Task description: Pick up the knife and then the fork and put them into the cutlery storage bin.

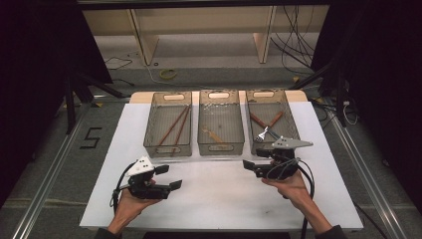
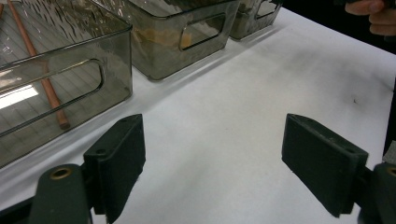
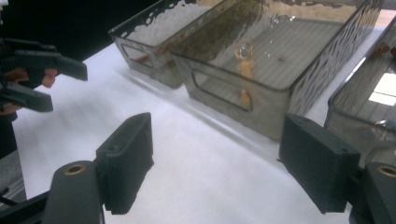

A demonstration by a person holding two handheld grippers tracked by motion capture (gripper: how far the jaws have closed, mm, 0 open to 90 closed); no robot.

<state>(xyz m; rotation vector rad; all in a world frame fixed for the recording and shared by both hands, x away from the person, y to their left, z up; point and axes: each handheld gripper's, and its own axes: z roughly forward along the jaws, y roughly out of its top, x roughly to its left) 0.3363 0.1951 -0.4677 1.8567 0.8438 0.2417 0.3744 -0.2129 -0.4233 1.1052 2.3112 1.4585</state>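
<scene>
Nearest the person, both grippers hang over bare white table (image 1: 219, 199) with nothing between their jaws: the left gripper (image 1: 166, 178) stands wide apart, and the right gripper (image 1: 254, 162) is spread just as wide, its pads on either side of empty table in its own view. Beyond them three clear bins sit in a row, close beside one another. The right bin (image 1: 293, 124) lies just ahead of the right gripper, the nearer hand by far; in it a fork (image 1: 264, 133) lies near the front wall with two brown sticks (image 1: 259, 120) crossing beside it, the fork's long axis running slantwise from front-left to back-right. By my judgement a pick there means coming over the near rim and down, with jaws turned across the handle. The middle bin (image 1: 221, 145) holds one small wooden piece (image 1: 214, 134), and the left bin (image 1: 168, 148) two chopsticks (image 1: 175, 125) lying front to back. The bin walls are tall and the gaps between bins narrow, so free room is above and in front, on the open table.
</scene>
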